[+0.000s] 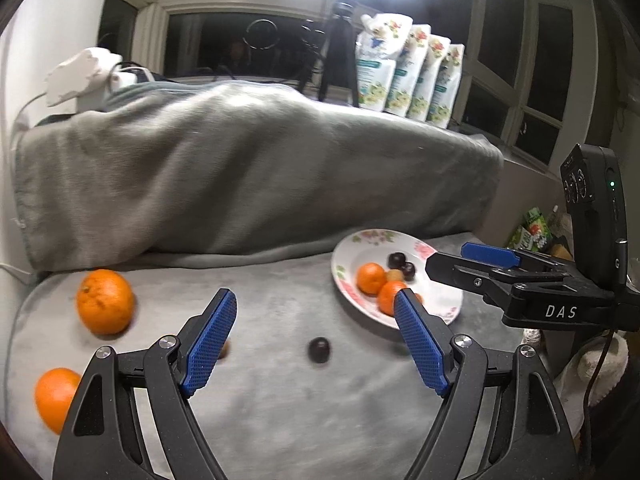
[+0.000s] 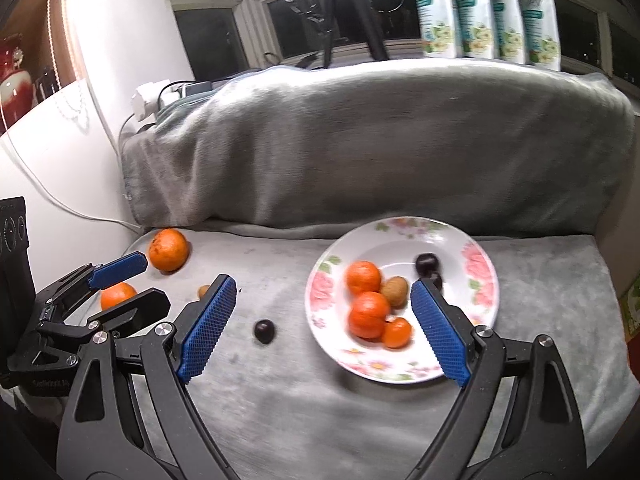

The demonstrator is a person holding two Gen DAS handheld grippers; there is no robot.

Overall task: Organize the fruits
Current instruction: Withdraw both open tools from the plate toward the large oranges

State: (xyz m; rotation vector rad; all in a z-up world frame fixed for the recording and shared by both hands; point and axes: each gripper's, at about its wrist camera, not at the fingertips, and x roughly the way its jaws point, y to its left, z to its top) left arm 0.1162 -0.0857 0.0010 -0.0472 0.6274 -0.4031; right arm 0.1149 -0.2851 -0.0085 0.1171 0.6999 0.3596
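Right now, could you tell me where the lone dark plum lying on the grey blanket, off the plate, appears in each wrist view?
Left wrist view: the dark plum lies low in the centre, between the left gripper's open fingers.
Right wrist view: the plum lies left of centre, just right of the right gripper's left finger.
Shared landmark: the floral plate, to the plum's right in both.

This looks like a room in a home, at night. A sofa is covered with a grey blanket, and behind it is a white-framed window with dark glass. On the sill stand refill pouches with flower print and a tripod. A flowered plate with fruit lies on the seat. At the left is a power strip with cables, and a red vase.
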